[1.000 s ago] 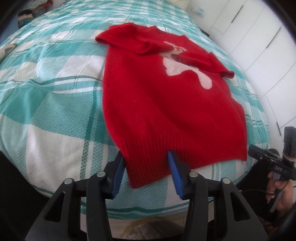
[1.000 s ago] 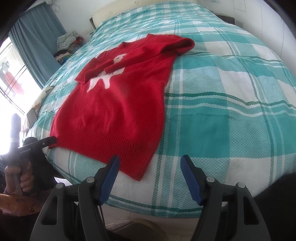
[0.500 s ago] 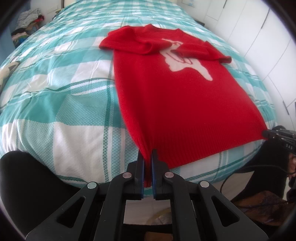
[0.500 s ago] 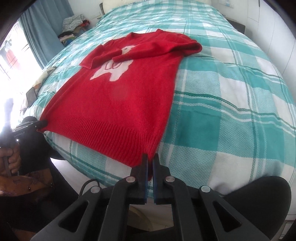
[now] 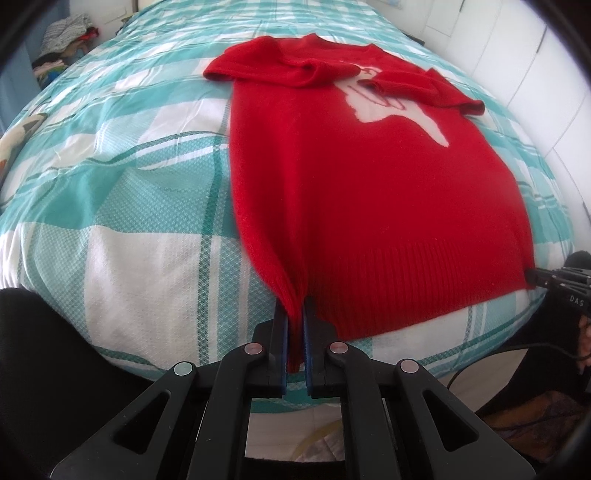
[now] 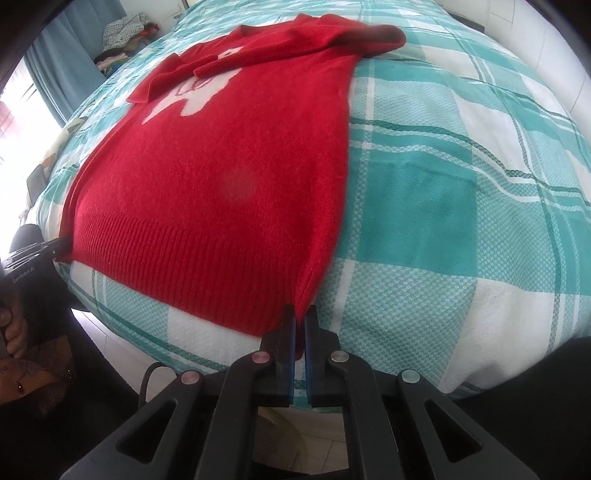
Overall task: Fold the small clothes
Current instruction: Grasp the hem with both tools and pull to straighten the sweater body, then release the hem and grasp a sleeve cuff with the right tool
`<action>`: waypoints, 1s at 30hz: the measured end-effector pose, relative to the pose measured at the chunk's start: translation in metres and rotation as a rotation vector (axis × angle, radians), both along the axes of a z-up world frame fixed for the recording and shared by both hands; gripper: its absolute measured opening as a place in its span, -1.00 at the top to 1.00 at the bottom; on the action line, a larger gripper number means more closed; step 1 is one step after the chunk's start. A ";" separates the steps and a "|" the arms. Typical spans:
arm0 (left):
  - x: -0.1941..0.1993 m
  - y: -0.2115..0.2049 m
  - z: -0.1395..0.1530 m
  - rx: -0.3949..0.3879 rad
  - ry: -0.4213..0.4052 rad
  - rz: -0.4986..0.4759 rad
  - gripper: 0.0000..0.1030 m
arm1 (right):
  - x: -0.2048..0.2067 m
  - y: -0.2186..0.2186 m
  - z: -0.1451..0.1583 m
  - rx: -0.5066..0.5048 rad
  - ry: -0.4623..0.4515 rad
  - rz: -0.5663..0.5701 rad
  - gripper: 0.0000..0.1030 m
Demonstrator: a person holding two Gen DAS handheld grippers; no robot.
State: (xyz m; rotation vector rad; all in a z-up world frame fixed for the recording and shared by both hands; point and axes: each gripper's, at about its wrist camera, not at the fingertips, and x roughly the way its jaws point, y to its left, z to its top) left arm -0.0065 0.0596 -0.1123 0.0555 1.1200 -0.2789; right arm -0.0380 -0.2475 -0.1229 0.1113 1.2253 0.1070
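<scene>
A small red knitted sweater (image 5: 369, 177) (image 6: 221, 177) with a white figure on its chest lies flat on the bed, sleeves folded across the chest, ribbed hem toward me. My left gripper (image 5: 295, 314) is shut on the hem's left corner, red knit pinched between its blue pads. My right gripper (image 6: 300, 314) is shut on the hem's right corner in the same way. Each gripper shows at the far hem corner in the other's view: the right gripper (image 5: 535, 284) and the left gripper (image 6: 55, 251).
The bed carries a teal and white checked cover (image 5: 129, 206) (image 6: 443, 206). White wardrobe doors (image 5: 535, 55) stand along one side, a blue curtain (image 6: 62, 66) and a clothes pile (image 6: 125, 29) at the other. A person's hand (image 6: 11, 325) holds the left gripper's handle.
Both grippers went from open around the hem corners to shut on them. The sweater now lies stretched straighter between the two grips.
</scene>
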 end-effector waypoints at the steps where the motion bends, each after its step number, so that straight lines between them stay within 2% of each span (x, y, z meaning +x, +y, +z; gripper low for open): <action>1: 0.000 0.000 0.000 -0.002 0.000 0.000 0.90 | 0.000 0.001 -0.001 -0.001 0.000 -0.001 0.93; 16: -0.002 -0.013 -0.002 0.089 -0.040 -0.030 0.85 | -0.001 0.000 -0.002 0.017 -0.011 -0.027 0.92; 18: -0.005 -0.014 0.001 0.106 -0.060 -0.028 0.65 | -0.002 0.000 0.000 0.021 -0.018 -0.032 0.89; 19: -0.007 -0.015 0.003 0.120 -0.071 -0.026 0.52 | -0.003 0.000 0.001 0.025 -0.020 -0.037 0.81; 20: -0.010 -0.014 0.007 0.134 -0.085 -0.025 0.12 | -0.004 -0.001 0.002 0.026 -0.017 -0.040 0.75; 21: -0.013 -0.012 0.012 0.137 -0.101 -0.026 -0.31 | -0.006 -0.001 0.004 0.027 -0.010 -0.037 0.60; 22: -0.017 -0.008 0.020 0.128 -0.121 -0.028 -0.43 | -0.009 -0.003 0.007 0.029 0.002 -0.029 0.42; 24: -0.022 0.002 0.037 0.100 -0.160 -0.031 -0.47 | -0.015 -0.010 0.018 0.007 0.015 -0.010 0.35; 26: -0.021 0.016 0.058 0.073 -0.208 -0.001 -0.48 | -0.018 -0.023 0.042 -0.072 -0.015 -0.004 0.35; 29: -0.006 0.041 0.089 0.005 -0.312 0.094 -0.66 | -0.005 -0.042 0.096 -0.257 -0.151 0.008 0.28; 30: 0.001 0.047 0.096 -0.017 -0.351 0.130 -0.76 | 0.004 -0.044 0.115 -0.322 -0.209 0.024 0.14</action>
